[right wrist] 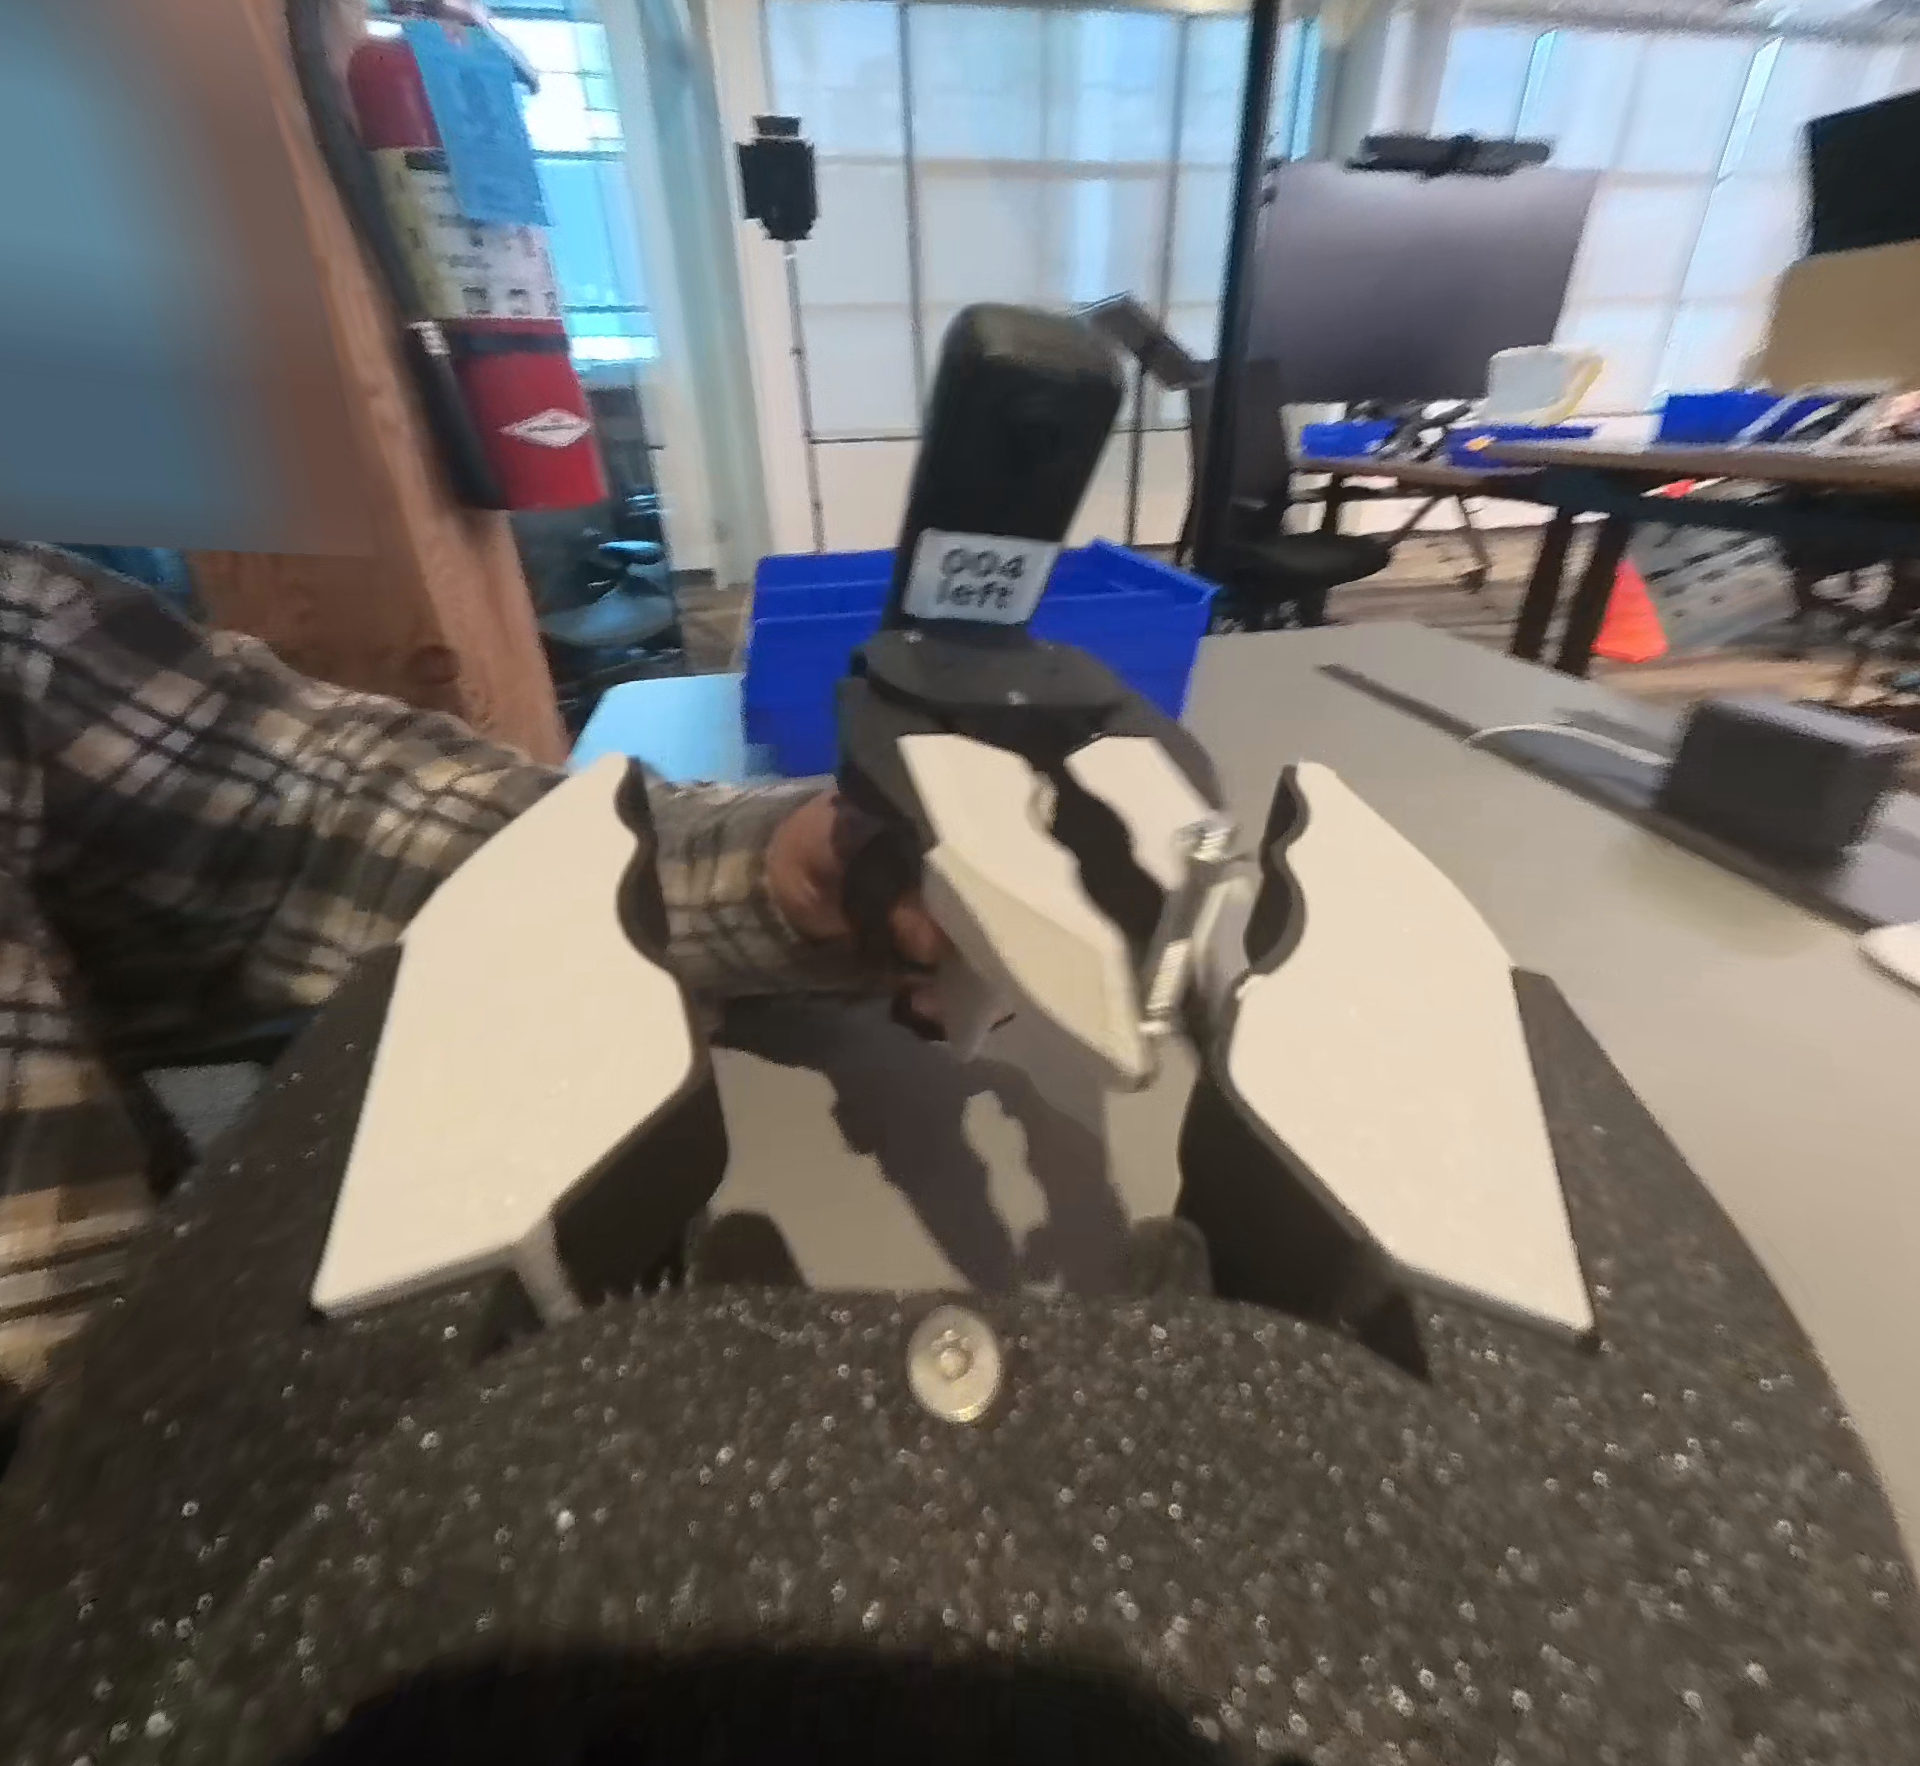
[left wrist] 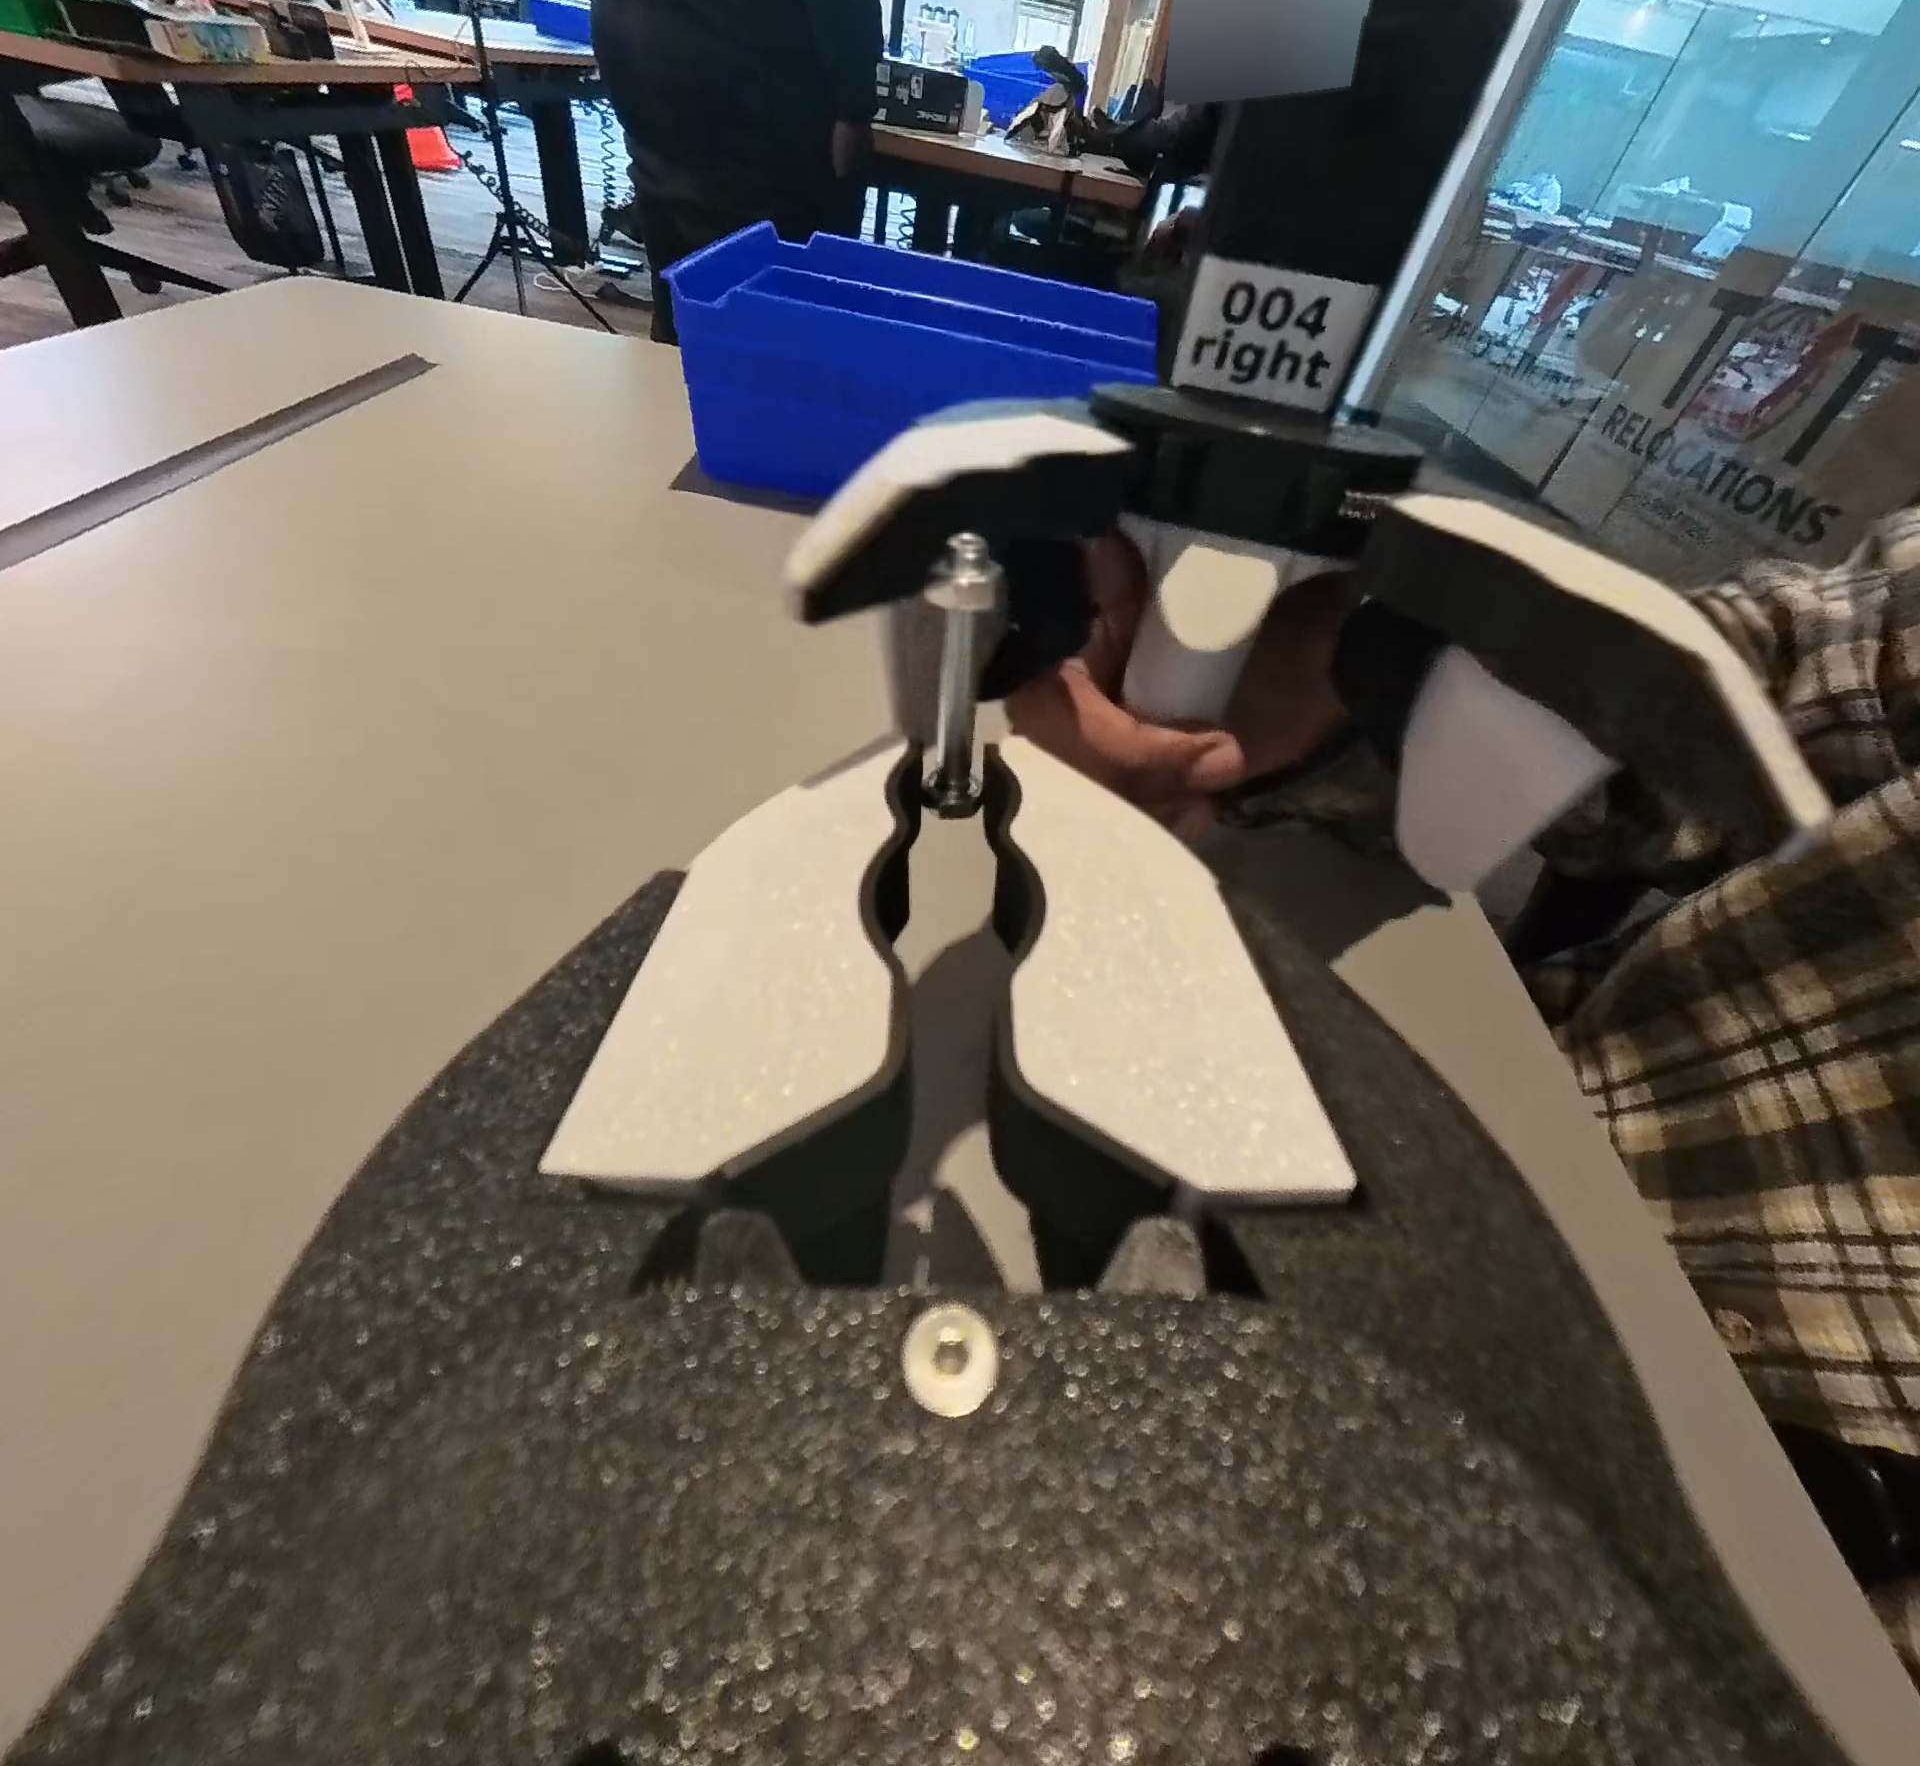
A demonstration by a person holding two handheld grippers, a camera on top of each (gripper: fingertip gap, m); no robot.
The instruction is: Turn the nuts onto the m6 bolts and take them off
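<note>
In the left wrist view my left gripper is shut on the head end of a silver M6 bolt, which stands up out of the fingertips. A silver nut sits on the thread near the bolt's free end. My right gripper faces it with jaws wide open and nothing between the pads. In the right wrist view my right gripper is open. The left gripper holds the bolt there, with the nut close beside my right-hand finger.
Both grippers hang above a grey table. A blue bin stands at its far edge and also shows in the right wrist view. A black box sits on the table at right. A plaid sleeve is close by. Left tips to right tips: about 6 cm.
</note>
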